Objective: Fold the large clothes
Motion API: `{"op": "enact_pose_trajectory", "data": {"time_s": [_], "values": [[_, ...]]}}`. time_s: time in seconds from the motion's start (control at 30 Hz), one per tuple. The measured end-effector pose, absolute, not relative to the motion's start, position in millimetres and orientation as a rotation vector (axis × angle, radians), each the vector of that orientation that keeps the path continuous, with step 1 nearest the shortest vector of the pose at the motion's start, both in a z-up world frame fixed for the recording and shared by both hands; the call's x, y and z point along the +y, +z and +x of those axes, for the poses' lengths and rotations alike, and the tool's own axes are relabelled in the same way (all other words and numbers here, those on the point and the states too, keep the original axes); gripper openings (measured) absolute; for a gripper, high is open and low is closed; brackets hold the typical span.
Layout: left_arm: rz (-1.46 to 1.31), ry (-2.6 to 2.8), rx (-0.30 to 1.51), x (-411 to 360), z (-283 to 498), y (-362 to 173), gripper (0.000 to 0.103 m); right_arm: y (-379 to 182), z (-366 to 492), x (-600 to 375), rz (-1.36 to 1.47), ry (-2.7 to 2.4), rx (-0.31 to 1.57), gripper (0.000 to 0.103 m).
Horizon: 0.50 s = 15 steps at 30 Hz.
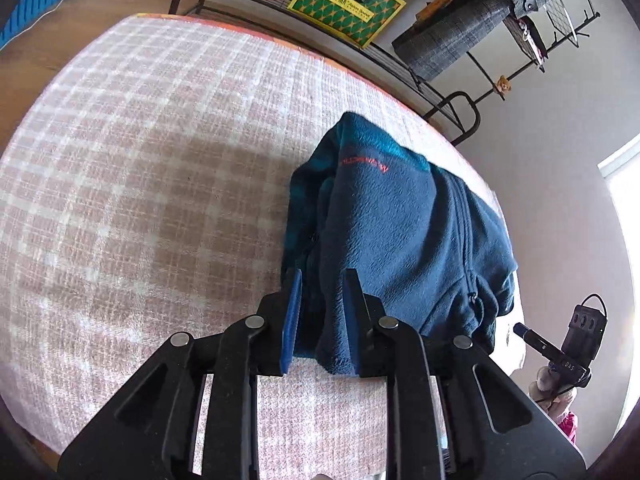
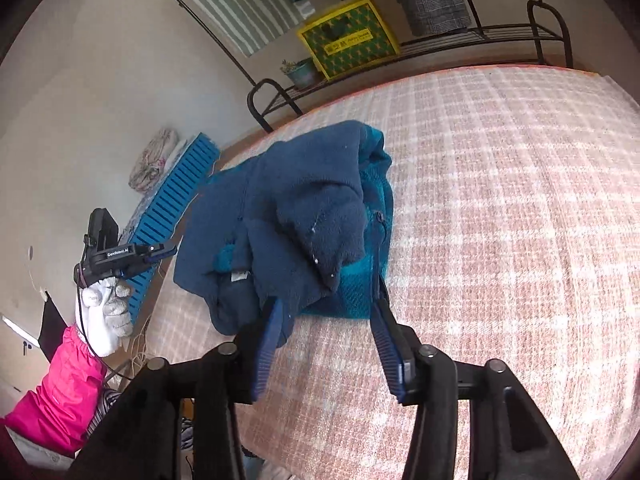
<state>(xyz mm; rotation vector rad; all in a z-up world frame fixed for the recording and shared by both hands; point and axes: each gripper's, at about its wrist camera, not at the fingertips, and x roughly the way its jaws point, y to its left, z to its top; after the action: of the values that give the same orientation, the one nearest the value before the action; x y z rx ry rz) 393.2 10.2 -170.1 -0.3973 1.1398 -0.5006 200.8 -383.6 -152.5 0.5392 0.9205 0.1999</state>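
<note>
Currently: blue fleece (image 1: pixel 384 216) sits bunched near one edge of the checked bedcover (image 1: pixel 160 160), partly folded, layers overlapping so sleeves and hem can't be told apart. Orange logo text on it is upside down and too blurred to read. Zip runs down the right side in the left view; a teal patterned lining shows at the top.

Left gripper (image 1: pixel 320 312): jaws narrow, a fold of fleece hangs between the pads. Right pad looks pressed against the cloth, left pad seems to have a sliver of gap, so can't tell if it actually grips. Fingertips are dark against dark cloth, edge hard to make out.

Right gripper (image 2: pixel 328 320): jaws wide, nothing pinched. Left fingertip overlaps the fleece edge (image 2: pixel 280 216), contact unclear; right fingertip sits just beside the teal part over the bedcover.

From the right view the left gripper (image 2: pixel 160 252) shows small at the far left, held in a white-gloved hand (image 2: pixel 108 312) with a pink sleeve (image 2: pixel 60 392); its jaws are too small to read there. Right gripper in the left view is cut by the frame edge, mostly washed out by window glare.

Behind: metal rack (image 2: pixel 480 40) with a yellow-green box (image 2: pixel 348 36) and potted plant (image 2: pixel 300 72), grey checked cloth cut off at top. Blue slatted panel (image 2: pixel 176 216) on the floor, half hidden by fleece
</note>
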Motion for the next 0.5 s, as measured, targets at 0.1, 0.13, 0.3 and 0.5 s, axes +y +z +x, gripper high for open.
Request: {"op": "enact_pose_trajectory", "data": {"time_s": [0.1, 0.13, 0.3, 0.5], "values": [[-0.395, -0.515, 1.080, 5.3, 390.3, -151.6, 0.019, -156.2, 215.7, -392.7, 0.590, 0.193, 0.893, 0.060], [-0.402, -0.525, 1.066, 1.7, 391.3, -147.7, 0.019, -162.2, 223.2, -393.4, 0.609, 0.192, 0.895, 0.060], [-0.415, -0.573, 1.065, -33.0, 406.0, -136.8, 0.019, -184.7, 252.0, -379.7, 0.629, 0.205, 0.939, 0.024], [-0.342, -0.839, 1.112, -143.1, 418.5, -110.9, 0.019, -181.7, 243.0, -364.4, 0.553, 0.210, 0.921, 0.011]]}}
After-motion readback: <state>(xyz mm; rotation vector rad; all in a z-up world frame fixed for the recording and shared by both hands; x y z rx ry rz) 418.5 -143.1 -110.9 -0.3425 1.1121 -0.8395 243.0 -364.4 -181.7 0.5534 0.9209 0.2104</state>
